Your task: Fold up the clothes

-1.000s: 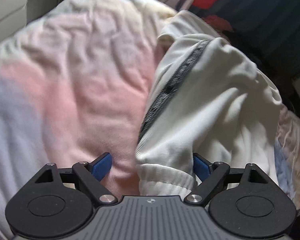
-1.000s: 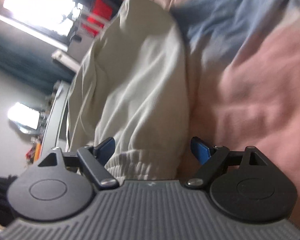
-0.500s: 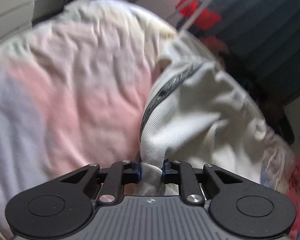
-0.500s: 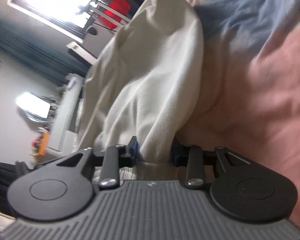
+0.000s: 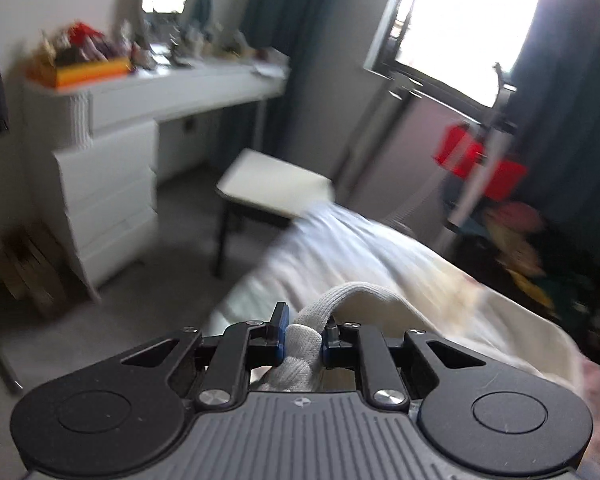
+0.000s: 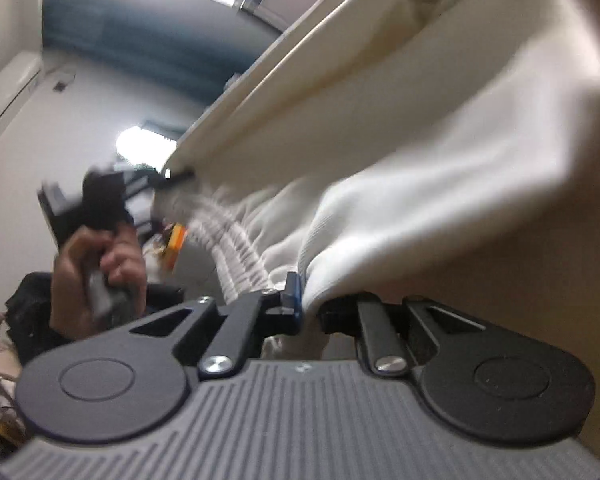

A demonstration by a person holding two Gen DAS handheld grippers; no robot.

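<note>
Both grippers hold one cream-white pair of sweatpants in the air. My left gripper is shut on a bunched ribbed cuff, and the cloth trails off to the right over the bed. My right gripper is shut on a fold of the same garment, which stretches up and to the right; its ribbed elastic band shows just left of the jaws. The left gripper and the hand on it show blurred at the left of the right wrist view.
A bed with white sheet lies below. A white desk with drawers and a stool stand at the left. A rack with red items stands by the window at the right.
Both grippers closed on the sweatpants, then lifted them off the pink blanket. The views swung up to the room and the garment now hangs stretched between them.
</note>
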